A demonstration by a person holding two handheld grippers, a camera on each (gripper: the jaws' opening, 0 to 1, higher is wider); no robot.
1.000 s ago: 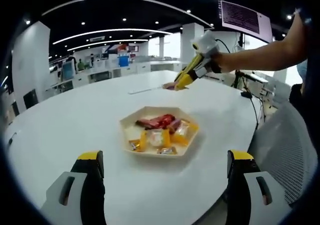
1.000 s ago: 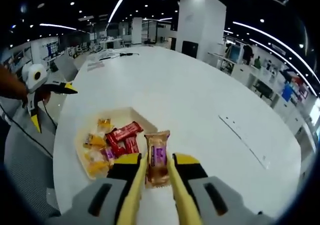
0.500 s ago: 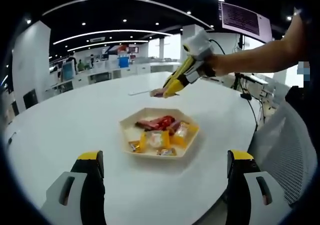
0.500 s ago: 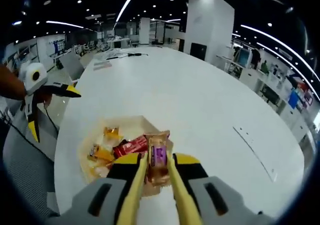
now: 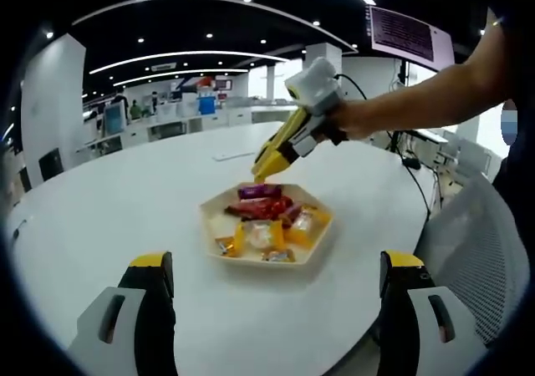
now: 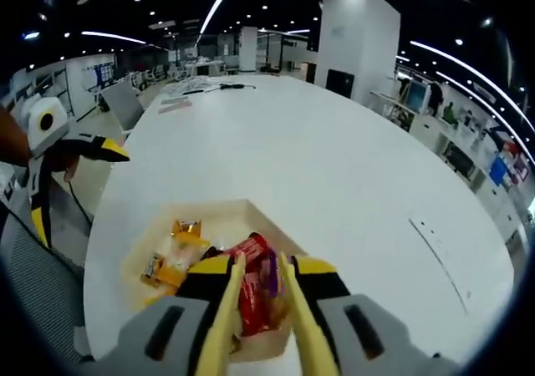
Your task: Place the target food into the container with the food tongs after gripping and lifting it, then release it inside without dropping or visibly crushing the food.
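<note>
Right tool: my right tool (image 6: 259, 286) held the purple snack pack (image 6: 266, 277) between its two yellow jaws, squeezed in close on it.
Where the snack was: it hung just over the tray (image 6: 220, 215), above the red packs (image 6: 249, 251) and yellow packs (image 6: 171, 269). From the left gripper view, the snack pack (image 5: 258, 192) sat at the tip of my right tool (image 5: 266, 169), right above the tray (image 5: 214, 241).
Left tool: my left tool (image 5: 272, 288) was wide open, held nothing, and waited near the worktop (image 5: 109, 217) edge.
How to do it well: I thought I should go lower first, then open slowly. No hard squeeze, so nothing gets squashed.
</note>
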